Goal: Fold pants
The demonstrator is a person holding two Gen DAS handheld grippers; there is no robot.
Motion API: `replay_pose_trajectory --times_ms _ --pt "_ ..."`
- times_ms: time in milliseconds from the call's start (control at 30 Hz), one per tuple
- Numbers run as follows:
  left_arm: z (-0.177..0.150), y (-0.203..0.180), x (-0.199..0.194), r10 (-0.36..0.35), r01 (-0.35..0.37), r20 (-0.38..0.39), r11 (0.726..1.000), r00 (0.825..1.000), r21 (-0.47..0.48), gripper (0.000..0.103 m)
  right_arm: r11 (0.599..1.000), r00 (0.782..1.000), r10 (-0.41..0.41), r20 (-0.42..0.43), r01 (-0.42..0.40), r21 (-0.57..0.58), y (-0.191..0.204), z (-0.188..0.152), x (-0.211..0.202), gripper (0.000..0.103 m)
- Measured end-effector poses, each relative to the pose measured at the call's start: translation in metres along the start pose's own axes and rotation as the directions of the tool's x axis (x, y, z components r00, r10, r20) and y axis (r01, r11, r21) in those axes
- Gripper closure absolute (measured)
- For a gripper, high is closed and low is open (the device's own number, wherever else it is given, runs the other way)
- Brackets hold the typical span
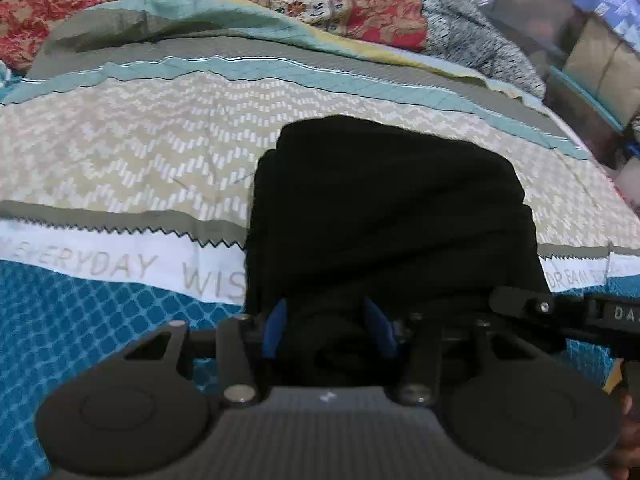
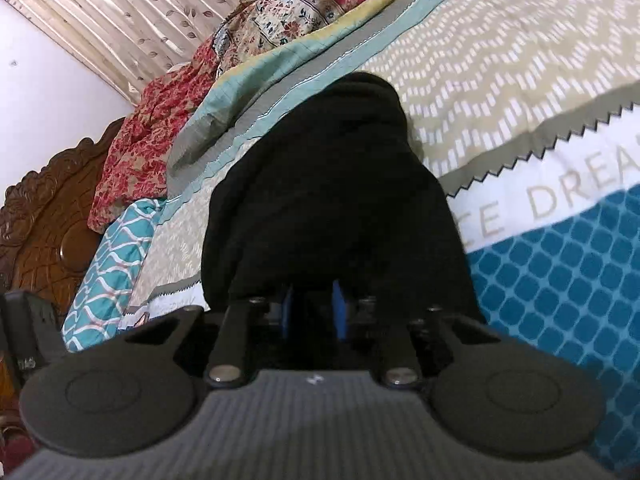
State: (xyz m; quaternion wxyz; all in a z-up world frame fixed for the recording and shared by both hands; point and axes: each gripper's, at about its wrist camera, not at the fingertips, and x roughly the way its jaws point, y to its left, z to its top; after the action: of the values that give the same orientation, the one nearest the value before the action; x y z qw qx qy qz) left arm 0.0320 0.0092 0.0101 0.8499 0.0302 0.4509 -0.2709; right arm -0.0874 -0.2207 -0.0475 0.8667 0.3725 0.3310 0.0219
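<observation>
Gripping the near edge of the black pants (image 1: 384,216), the left gripper (image 1: 330,330) has its blue fingers (image 1: 276,330) closed in on bunched dark cloth, which fills the gap between them. The right gripper (image 2: 312,312) is likewise clamped on the pants (image 2: 328,208): its blue fingers (image 2: 339,312) stand close together with black fabric draped over and between them. In the left wrist view, part of the other gripper's black body sits just to the right, touching the same edge of the garment. From both grippers the pants stretch straight ahead as a folded, layered bundle resting on the bedspread (image 1: 120,152), crossing its white lettered band and beige zigzag band. Beyond the pants lies a red floral quilt (image 1: 360,4). Off to the right gripper's left stand a carved wooden headboard (image 2: 44,216) and a leaf-print curtain (image 2: 132,8).
</observation>
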Motion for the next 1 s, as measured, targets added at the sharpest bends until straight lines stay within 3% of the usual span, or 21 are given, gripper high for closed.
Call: replay_pose_trajectory --times_ms 67,133,167,233,333,533,667,867,1000 --pt "0.004 -0.005 -0.01 0.035 -0.035 -0.012 0.999 0.999 -0.007 0.047 1.0 1.0 -0.014 -0.004 0.014 0.019 0.01 0.005 -0.007 0.074" --pt "0.001 -0.003 -0.025 0.065 -0.066 -0.012 0.998 0.998 -0.014 0.042 0.999 0.999 -0.043 0.019 0.043 -0.011 0.021 0.0 -0.02 0.044" --pt "-0.002 -0.003 -0.033 0.071 -0.071 -0.009 0.997 0.997 -0.015 0.042 0.997 0.998 -0.056 0.037 0.058 -0.043 0.027 -0.005 -0.028 0.042" --pt "-0.007 -0.005 -0.045 0.092 -0.092 -0.008 0.995 0.996 -0.024 0.042 0.993 0.996 -0.067 0.066 0.073 -0.095 0.036 -0.016 -0.038 0.042" --pt "-0.02 -0.012 -0.057 0.122 -0.123 -0.016 0.992 0.992 -0.022 0.042 0.988 0.989 -0.117 0.09 0.125 -0.086 0.043 -0.025 -0.019 0.042" --pt "-0.05 -0.03 -0.067 0.141 -0.141 -0.019 0.99 0.99 0.004 0.042 0.987 0.988 -0.149 0.042 0.151 -0.044 0.039 -0.048 -0.018 0.042" --pt "-0.065 -0.039 -0.075 0.139 -0.139 -0.029 0.99 0.99 0.002 0.041 0.99 0.99 -0.137 0.033 0.139 -0.035 0.044 -0.062 -0.028 0.041" --pt "-0.08 -0.048 -0.089 0.174 -0.174 -0.024 0.985 0.984 -0.014 0.028 0.993 0.992 -0.11 0.062 0.113 -0.042 0.052 -0.072 -0.041 0.04" --pt "-0.086 -0.054 -0.101 0.2 -0.2 0.007 0.98 0.98 -0.01 0.028 0.993 0.992 -0.104 0.075 0.108 -0.05 0.057 -0.078 -0.046 0.038"
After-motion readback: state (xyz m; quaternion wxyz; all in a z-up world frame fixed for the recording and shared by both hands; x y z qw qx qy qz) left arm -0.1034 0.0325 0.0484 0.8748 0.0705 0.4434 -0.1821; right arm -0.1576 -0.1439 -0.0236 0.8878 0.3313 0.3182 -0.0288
